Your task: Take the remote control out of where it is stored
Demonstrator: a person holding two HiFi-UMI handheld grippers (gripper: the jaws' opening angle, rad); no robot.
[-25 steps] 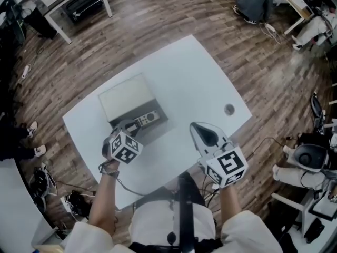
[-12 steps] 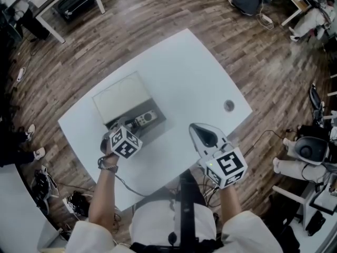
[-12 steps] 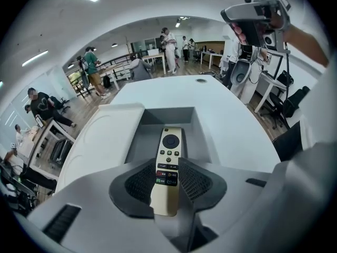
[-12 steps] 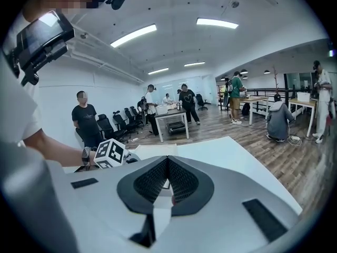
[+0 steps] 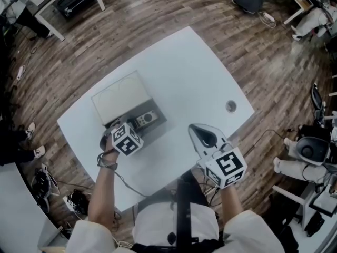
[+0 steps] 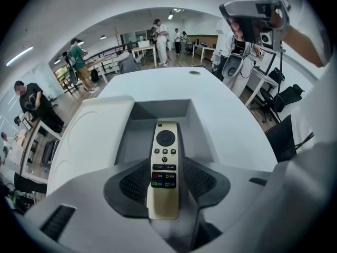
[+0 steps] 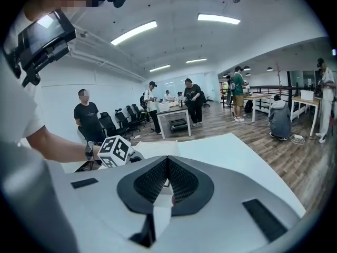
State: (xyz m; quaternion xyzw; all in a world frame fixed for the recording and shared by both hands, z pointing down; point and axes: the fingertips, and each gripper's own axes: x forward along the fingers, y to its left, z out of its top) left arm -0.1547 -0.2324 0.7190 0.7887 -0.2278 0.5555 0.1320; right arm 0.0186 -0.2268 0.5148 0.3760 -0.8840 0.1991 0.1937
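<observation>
Right gripper [image 7: 167, 179] was closed and empty over the near side of the white table [image 5: 195, 73]. Left gripper [image 6: 167, 187] pointed down into the open box [image 6: 158, 108], its jaws just opening and spread either side of the remote control [image 6: 165, 146], not clamping it. The remote lay flat inside the box.

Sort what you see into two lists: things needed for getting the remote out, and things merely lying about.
Needed: remote control; open storage box; left tool, jaws just opening round the remote.
Lying about: table grommet; office chairs; right tool, shut.
</observation>
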